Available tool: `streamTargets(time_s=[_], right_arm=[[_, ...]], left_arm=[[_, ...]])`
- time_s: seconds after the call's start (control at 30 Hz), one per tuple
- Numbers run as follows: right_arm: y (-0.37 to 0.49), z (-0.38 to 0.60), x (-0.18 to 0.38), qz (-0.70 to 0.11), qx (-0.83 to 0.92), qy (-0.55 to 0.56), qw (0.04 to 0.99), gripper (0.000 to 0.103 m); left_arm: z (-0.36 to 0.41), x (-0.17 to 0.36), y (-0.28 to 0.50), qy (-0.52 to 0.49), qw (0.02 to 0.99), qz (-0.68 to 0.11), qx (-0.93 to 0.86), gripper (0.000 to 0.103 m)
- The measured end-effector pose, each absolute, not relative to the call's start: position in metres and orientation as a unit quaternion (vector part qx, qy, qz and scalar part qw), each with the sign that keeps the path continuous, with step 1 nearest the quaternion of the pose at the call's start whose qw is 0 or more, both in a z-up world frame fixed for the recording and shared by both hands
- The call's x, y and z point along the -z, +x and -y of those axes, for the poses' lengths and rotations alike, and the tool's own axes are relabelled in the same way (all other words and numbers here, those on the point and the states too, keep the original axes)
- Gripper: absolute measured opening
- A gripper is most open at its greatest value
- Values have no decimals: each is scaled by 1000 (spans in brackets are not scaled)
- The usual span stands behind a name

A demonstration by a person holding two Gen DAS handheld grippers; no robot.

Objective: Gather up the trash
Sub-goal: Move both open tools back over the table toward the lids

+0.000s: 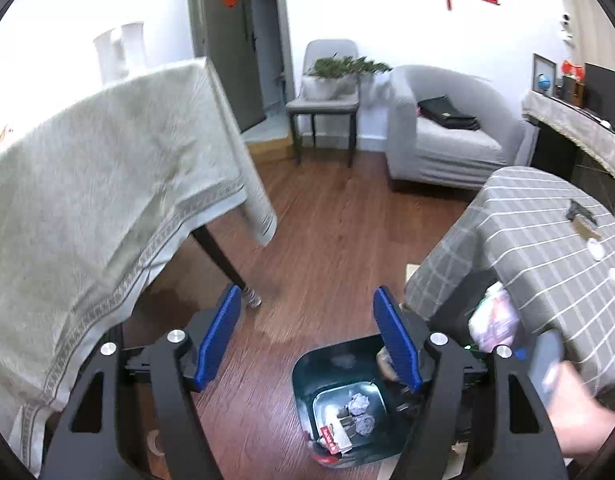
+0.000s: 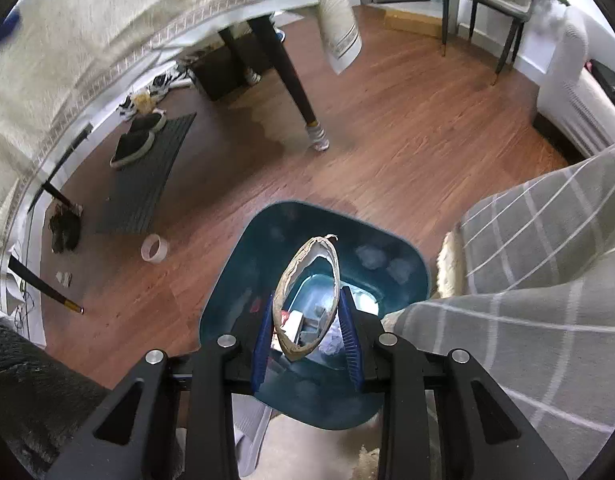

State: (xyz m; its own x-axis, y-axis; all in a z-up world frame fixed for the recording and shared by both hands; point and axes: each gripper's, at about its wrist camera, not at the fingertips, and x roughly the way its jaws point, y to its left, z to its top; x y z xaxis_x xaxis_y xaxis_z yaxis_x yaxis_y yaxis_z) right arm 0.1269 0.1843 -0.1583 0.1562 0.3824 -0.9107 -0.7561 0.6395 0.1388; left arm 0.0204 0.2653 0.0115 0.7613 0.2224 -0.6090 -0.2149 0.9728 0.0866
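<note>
A pale tablecloth (image 1: 99,168) hangs over a dark-legged table (image 2: 285,64) on the wooden floor (image 1: 339,240). Beyond stand a grey chair (image 1: 327,100) bearing a plant (image 1: 347,66) and a grey armchair (image 1: 447,132) with a black bag (image 1: 447,112). A checked cloth (image 1: 547,240) drapes nearby. Shoes (image 2: 137,140) lie under the table.

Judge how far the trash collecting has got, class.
Done: crumpled paper balls and wrappers lie in the teal bin. In hand: the right gripper holds a squashed cardboard ring above it; the left gripper is empty. Left: the tape roll on the floor.
</note>
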Motion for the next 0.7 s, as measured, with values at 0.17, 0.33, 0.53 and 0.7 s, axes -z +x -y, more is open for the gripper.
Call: streamTargets(time_s=[0.17, 0.33, 0.53, 0.7], right_arm=[[117, -187, 184, -534, -383, -200, 727, 32], [115, -190, 199, -537, -381, -206, 723, 33], [113, -186, 207, -540, -375, -210, 723, 35], [106, -185, 208, -535, -373, -223, 725, 38]], left_arm=[[-252, -34, 15, 9, 946, -307, -103, 73], [-239, -66, 7, 13, 953, -286, -97, 74], [-223, -111, -13, 13, 964, -249, -89, 77], [-211, -138, -30, 18, 970, -229, -81, 79]])
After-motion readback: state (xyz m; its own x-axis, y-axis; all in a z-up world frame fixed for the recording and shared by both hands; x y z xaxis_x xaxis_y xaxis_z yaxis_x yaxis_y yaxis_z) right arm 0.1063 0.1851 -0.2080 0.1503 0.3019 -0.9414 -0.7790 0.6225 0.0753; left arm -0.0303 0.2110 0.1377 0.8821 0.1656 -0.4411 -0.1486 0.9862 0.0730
